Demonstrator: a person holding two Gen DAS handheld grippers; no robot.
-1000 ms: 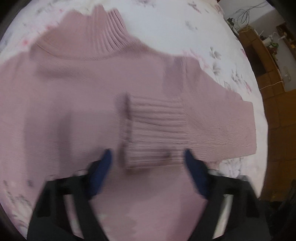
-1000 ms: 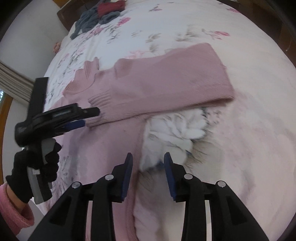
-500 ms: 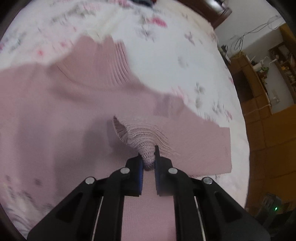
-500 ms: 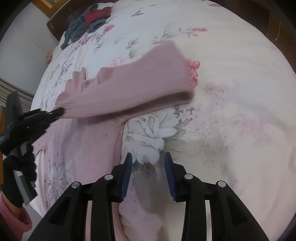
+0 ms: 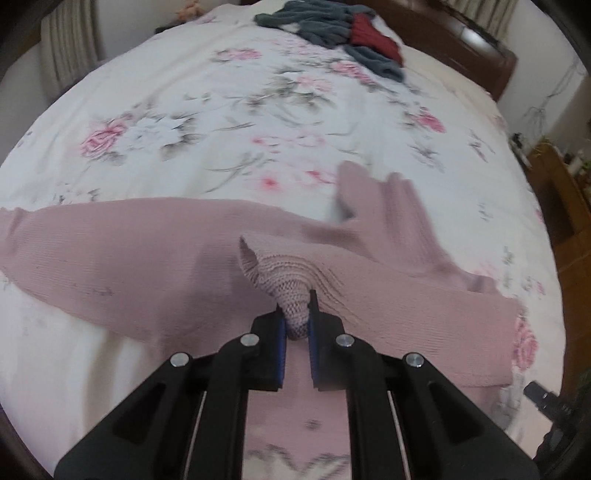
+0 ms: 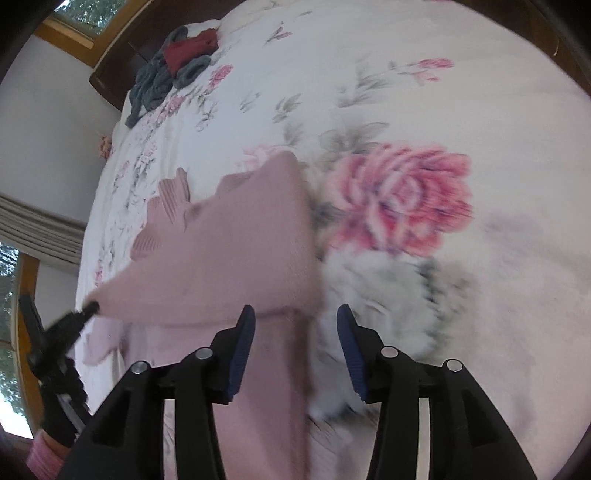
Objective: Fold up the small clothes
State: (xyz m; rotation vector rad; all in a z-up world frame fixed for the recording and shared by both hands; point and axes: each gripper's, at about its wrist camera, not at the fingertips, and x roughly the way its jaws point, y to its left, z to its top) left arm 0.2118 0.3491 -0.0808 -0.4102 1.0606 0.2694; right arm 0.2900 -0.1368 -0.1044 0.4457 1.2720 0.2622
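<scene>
Left tool [image 5: 295, 332] clenched on the ribbed cuff [image 5: 291, 295] of the pink sweater [image 5: 129, 251], lifting that sleeve off the body. Right tool [image 6: 295, 347] released, blue pads apart, hovering just over the sweater's near side edge, gripping nothing. Sweater spread flat on the floral bed [image 5: 184, 110], collar [image 5: 388, 206] beyond the cuff. Mid sleeve-fold, by the look of it. Next up, probably: carry cuff across the sweater's body, lay it flat, let go. Dark clothes pile [image 5: 332, 33] far beyond the sweater.
</scene>
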